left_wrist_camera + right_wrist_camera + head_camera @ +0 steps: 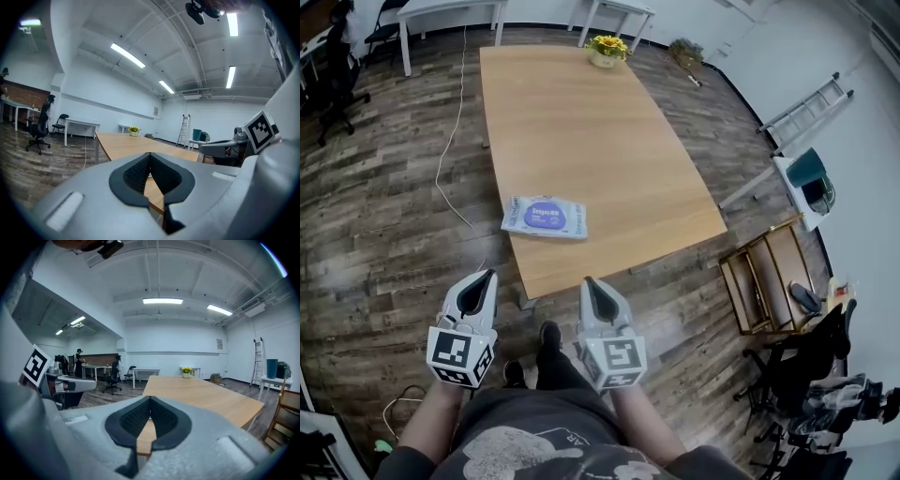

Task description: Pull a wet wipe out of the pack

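Observation:
A flat wet wipe pack with a blue-purple label lies near the front left corner of the long wooden table. Both grippers hang in front of the table's near edge, short of the pack and apart from it. My left gripper is shut with nothing in it, and it points toward the table's left corner. My right gripper is shut and empty too, just below the table edge. In the left gripper view the jaws meet at the tips. The right gripper view shows the same closed tips. The pack is hidden behind the jaws in both gripper views.
A pot of yellow flowers stands at the table's far end. A wooden rack and a ladder stand to the right. A white cable runs across the wood floor on the left. Desks and office chairs stand farther back.

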The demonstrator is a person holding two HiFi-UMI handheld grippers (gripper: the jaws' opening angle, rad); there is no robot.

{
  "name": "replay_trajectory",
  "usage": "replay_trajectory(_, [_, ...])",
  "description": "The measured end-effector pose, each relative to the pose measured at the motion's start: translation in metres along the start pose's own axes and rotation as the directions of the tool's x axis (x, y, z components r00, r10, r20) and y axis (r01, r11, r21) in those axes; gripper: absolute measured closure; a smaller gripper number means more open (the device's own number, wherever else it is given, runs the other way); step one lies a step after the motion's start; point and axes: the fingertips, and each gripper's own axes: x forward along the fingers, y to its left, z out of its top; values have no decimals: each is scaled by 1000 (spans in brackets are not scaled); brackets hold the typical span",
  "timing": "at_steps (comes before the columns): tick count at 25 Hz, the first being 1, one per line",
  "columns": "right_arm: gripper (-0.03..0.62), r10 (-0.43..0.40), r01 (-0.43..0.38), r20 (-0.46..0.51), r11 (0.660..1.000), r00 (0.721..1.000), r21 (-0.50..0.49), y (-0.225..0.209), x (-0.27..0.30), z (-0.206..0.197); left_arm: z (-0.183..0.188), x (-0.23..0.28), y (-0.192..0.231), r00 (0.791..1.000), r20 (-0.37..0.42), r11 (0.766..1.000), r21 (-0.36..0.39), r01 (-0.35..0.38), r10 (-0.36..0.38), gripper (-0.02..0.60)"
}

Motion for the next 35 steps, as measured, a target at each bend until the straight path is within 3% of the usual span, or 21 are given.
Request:
replay_trajectory(10, [602,81,-81,-21,997,996,2,-32,73,1,-3,62,8,999,-48,1000,23,-11,12,563])
replay_trajectory(17, [602,170,-171,-58,985,984,-4,-57,118,-3,-24,113,25,989,-126,997,12,-75,76,563])
replay_trajectory(24, [602,232,-233,-124,972,965,0,-79,159,-19,-60,144,46,957,-248,988,51,-144,153,563])
replay_trajectory(28, [602,309,-314,-143,949,940,-14,-75,178,-24,-82,154,57,921,-327,978,67,-200,210,563])
replay_trajectory(35, [602,344,-351,-171,936,923,-17,-62,200,-27,-107,168,62,876,-444,982,88,-170,191,563])
